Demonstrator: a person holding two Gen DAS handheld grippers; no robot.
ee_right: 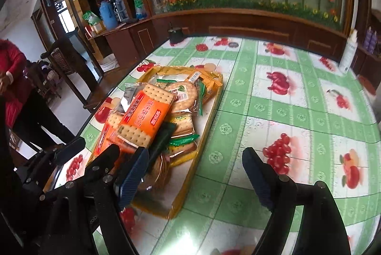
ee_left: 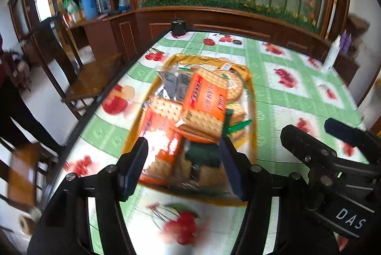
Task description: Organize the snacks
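A yellow tray (ee_left: 253, 126) holds a pile of cracker packs on the fruit-print tablecloth. An orange cracker pack (ee_left: 206, 97) lies on top, with round biscuit packs (ee_left: 234, 88) and green-edged packs behind it. My left gripper (ee_left: 183, 159) is open just above the near end of the pile, holding nothing. In the right wrist view the tray (ee_right: 190, 174) is at the left, the orange pack (ee_right: 145, 114) on top. My right gripper (ee_right: 195, 174) is open and empty, over the tray's right rim and the cloth. The left gripper (ee_right: 100, 152) shows at the lower left.
A black round object (ee_left: 178, 27) stands at the table's far edge. A white bottle (ee_right: 348, 55) stands at the far right. Wooden chairs (ee_left: 92, 81) are along the table's left side. A person in red (ee_right: 12, 88) stands at the left. A wooden cabinet with flowers lies behind.
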